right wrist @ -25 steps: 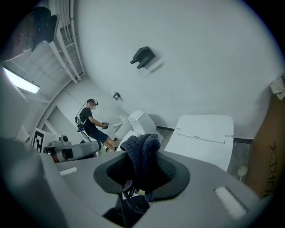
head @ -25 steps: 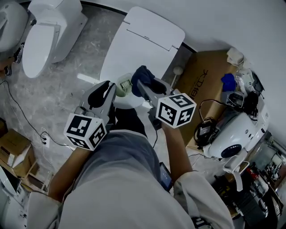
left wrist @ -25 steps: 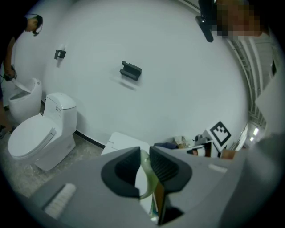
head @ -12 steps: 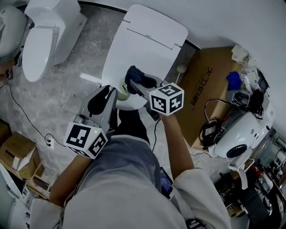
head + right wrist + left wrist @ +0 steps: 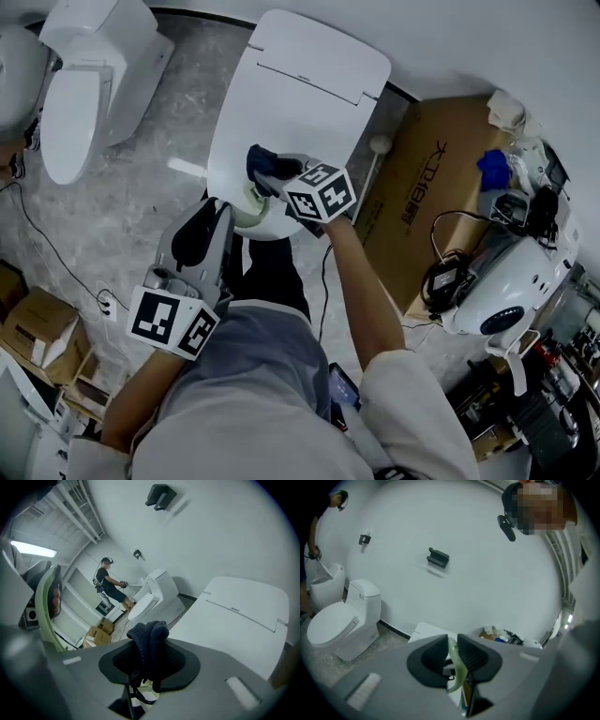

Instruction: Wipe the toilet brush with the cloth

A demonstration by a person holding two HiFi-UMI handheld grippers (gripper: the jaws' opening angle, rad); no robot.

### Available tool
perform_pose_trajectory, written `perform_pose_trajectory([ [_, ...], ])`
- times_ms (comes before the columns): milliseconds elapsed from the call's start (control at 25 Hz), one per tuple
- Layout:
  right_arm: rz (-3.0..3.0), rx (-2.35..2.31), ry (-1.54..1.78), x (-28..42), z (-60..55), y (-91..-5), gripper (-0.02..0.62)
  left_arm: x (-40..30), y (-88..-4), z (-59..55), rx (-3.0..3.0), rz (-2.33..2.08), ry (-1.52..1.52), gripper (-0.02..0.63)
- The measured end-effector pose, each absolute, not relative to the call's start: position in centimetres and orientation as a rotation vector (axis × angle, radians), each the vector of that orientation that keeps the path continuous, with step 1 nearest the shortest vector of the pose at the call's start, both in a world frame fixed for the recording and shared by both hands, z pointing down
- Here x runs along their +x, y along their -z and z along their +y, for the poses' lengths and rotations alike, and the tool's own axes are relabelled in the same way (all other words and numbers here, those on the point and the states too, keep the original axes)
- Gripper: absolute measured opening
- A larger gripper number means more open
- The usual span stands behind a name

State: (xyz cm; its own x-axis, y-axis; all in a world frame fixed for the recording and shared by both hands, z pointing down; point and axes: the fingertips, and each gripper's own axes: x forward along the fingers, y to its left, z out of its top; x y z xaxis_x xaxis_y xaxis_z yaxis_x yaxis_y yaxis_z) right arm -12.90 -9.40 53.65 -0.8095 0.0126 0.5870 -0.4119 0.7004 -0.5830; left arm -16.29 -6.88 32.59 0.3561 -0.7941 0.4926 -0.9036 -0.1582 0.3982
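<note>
Looks like the wipe itself, or the very start of it. Over the front edge of the closed toilet (image 5: 309,84): the left gripper (image 5: 221,212), pressed together on a thin pale green part of the toilet brush (image 5: 247,199) (seen edge-on between the jaws in the left gripper view, so hard to say which part). Just above it, toward the toilet's lid: the right gripper (image 5: 272,178), pinching a bunched dark blue knitted cloth (image 5: 264,161), with cloth and brush touching or very nearly so in the head view. No telling the share of brush already wiped.

Next, probably: drawing the cloth along the green piece while keeping the left grip firm, then turning the brush to reach its other faces. Worth watching for the thin piece slipping or bending in the pinch.

Around the toilet: grey marbled floor (image 5: 141,197). To the toilet's left, a second white toilet (image 5: 75,112); to its right, a flat cardboard box (image 5: 441,178), with a clutter of equipment and cables beyond. Behind the toilet, a plain white wall (image 5: 525,37). Near the second toilet, in the right gripper view, another person (image 5: 110,585) at work.
</note>
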Motion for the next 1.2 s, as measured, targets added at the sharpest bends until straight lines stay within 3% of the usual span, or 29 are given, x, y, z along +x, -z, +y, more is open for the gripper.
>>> perform_pose_trajectory([
  [1200,-2.115,0.097,-0.930,-16.3,-8.0,-63.4,0.112,-16.3,-33.1,-7.3,2.034,-1.456,-0.237,0.000],
])
